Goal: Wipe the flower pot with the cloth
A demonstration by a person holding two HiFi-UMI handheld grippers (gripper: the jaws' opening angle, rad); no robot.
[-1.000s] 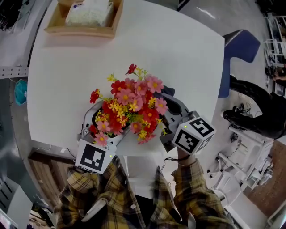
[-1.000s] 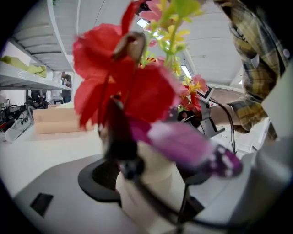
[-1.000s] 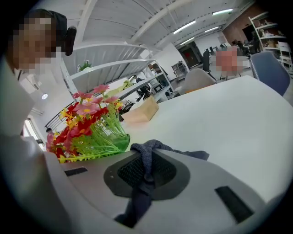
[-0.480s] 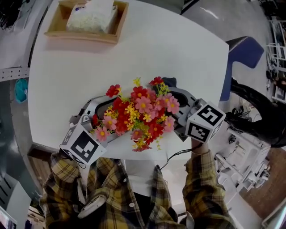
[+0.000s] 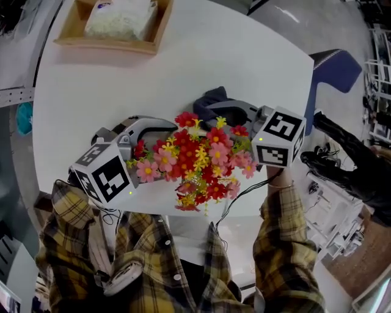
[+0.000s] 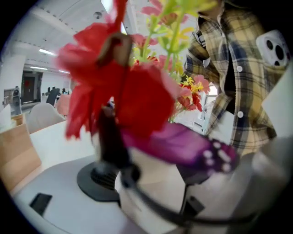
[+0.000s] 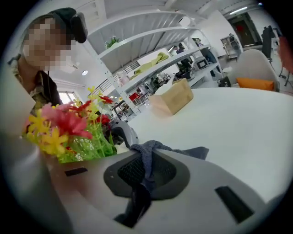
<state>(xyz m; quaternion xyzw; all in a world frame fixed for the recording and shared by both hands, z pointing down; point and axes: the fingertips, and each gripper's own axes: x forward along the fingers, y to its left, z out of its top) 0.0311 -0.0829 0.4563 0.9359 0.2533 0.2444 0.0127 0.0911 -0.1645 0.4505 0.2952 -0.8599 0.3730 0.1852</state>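
Seemingly mid-wipe: the left gripper [image 5: 145, 131] clamps the white flower pot [image 6: 158, 176] near the table's [image 5: 244, 55] front edge, under its flowers [image 5: 198, 159]. The right gripper [image 5: 235, 113] pinches the dark cloth [image 7: 147, 157] tightly just beside them. Next, the cloth needs pressing against the pot wall and sweeping round it.

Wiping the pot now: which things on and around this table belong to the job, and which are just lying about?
In the job: flower pot with its flowers, clamped by the left gripper; cloth, in the right gripper.
Lying about: wooden tray with a white packet; blue chair.
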